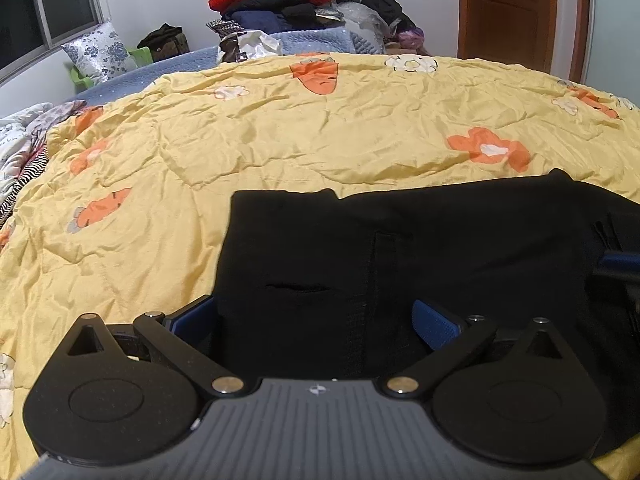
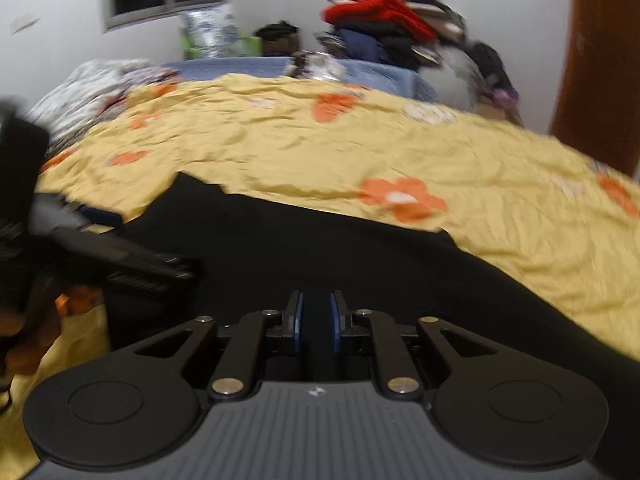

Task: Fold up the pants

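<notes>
We have the black pants (image 1: 400, 248) partly folded between our left gripper's (image 1: 316, 320) wide-open, empty jaws; our right gripper (image 2: 316, 320) pinches dark cloth, more folding remains.

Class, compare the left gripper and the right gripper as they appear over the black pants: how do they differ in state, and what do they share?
The left gripper stands wide open, its blue pads far apart over the black pants; the right gripper is nearly shut, with dark cloth between its pads. The left wrist view is sharp; the right wrist view is blurred. Both are black with blue pads and sit above the pants on the yellow flowered quilt.
</notes>
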Action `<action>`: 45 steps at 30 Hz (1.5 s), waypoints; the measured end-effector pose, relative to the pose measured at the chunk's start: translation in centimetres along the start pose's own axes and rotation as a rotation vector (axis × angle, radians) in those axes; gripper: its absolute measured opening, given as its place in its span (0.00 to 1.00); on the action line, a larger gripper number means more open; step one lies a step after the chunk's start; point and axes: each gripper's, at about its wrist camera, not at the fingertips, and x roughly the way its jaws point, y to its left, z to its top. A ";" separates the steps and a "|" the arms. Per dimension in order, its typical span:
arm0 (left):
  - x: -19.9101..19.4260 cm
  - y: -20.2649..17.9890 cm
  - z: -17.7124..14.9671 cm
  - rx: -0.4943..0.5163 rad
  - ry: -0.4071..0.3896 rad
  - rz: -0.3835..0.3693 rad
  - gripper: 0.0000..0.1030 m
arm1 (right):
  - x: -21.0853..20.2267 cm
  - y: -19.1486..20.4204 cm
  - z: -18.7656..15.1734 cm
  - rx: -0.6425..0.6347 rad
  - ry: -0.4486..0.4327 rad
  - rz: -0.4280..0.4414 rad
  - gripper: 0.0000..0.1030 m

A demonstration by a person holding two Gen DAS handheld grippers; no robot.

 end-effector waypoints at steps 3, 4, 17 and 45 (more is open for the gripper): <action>-0.5 0.8 -0.2 -0.021 -0.003 0.002 1.00 | -0.7 1.8 0.2 -0.040 -0.013 -0.004 0.13; -0.7 1.1 -0.2 -0.024 -0.008 0.007 1.00 | -0.8 2.4 0.2 -0.051 -0.012 0.002 0.13; -3.0 11.8 -2.7 -0.293 0.009 0.159 1.00 | -0.1 14.5 -1.8 -0.439 -0.099 -0.025 0.59; 1.7 14.9 -2.7 -0.752 0.149 -0.549 0.99 | 5.0 17.9 -1.0 -0.637 -0.215 -0.040 0.12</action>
